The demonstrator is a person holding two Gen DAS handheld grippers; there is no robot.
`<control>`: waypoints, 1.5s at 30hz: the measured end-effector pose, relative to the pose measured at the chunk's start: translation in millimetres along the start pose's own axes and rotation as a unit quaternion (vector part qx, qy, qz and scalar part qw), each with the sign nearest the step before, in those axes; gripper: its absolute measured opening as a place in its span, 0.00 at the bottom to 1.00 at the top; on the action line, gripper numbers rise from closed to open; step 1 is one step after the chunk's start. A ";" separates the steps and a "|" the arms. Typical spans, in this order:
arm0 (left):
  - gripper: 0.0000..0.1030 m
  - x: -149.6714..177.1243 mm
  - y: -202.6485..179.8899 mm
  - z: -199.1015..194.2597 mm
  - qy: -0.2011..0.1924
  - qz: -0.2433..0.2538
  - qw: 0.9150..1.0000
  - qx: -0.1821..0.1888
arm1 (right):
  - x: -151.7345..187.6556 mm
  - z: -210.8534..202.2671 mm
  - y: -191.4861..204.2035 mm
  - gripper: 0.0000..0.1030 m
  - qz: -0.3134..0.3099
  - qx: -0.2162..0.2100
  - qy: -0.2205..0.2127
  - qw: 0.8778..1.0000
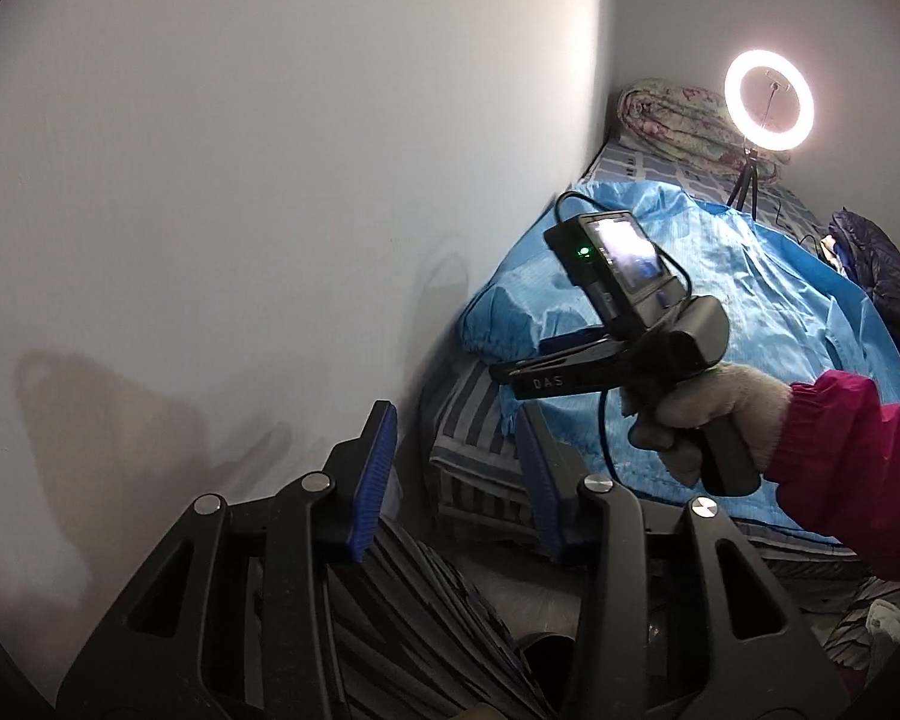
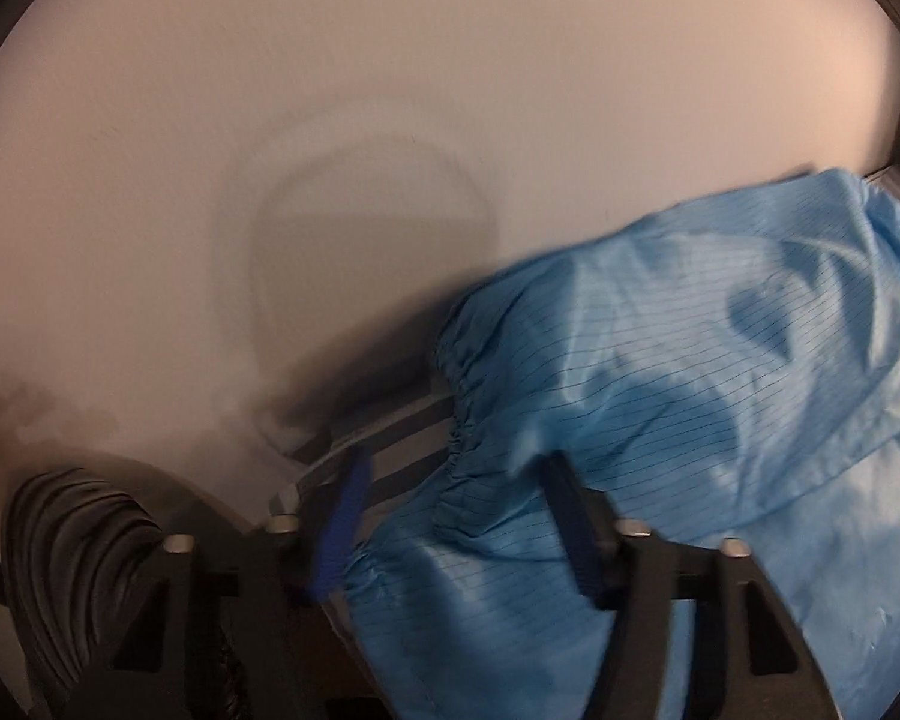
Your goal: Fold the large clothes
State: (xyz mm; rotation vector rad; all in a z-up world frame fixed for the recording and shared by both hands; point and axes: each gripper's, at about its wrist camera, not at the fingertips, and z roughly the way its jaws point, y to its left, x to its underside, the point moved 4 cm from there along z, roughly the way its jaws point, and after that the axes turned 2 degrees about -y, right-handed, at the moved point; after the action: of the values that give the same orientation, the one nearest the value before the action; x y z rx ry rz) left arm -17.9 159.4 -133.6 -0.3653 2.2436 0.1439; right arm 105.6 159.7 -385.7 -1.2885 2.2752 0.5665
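My left gripper has its blue pads standing apart with nothing between them; through the gap I see only the striped bed sheet at the bed's corner and, lower down, a dark ribbed cloth, so that gripper is spread and empty. My right gripper also has its jaws apart, hanging over the gathered elastic hem of the blue garment; the cloth lies in the gap between the pads, but the picture is blurred and I see no pad pressing on it, so I read it as spread, not pinching. From the left wrist view I see the right gripper from the side, held in a hand in a pale knit glove with a magenta sleeve, its small screen lit and a green lamp glowing, its fingers pointing toward the garment's hem near the wall. The blue garment lies spread over the bed, against the wall on its left edge, with its gathered hem at the near corner of the bed. Beyond it, at the far end of the bed, a rolled flowered quilt sits in the corner, a lit ring light stands on a small tripod just beside it, and a dark puffy jacket lies at the right edge.
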 end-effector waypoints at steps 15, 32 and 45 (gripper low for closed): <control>0.41 -10.7 -10.2 19.2 -0.006 0.009 0.999 0.035 | 31.6 -76.8 -39.2 0.01 0.118 -0.033 -0.087 0.989; 0.63 -58.1 -97.4 49.3 0.007 0.007 0.988 0.154 | 121.9 -142.1 -78.5 0.01 0.247 -0.073 -0.145 0.955; 0.70 -63.2 -124.0 185.1 0.144 -0.050 0.974 0.166 | 137.6 -163.6 -85.7 0.01 0.285 -0.093 -0.166 0.939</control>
State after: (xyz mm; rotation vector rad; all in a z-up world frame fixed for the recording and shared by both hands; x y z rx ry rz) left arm 194.3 96.6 -201.8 -0.3314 2.4724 -0.3557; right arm 86.8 -65.9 -343.3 -0.5217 2.3199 1.1273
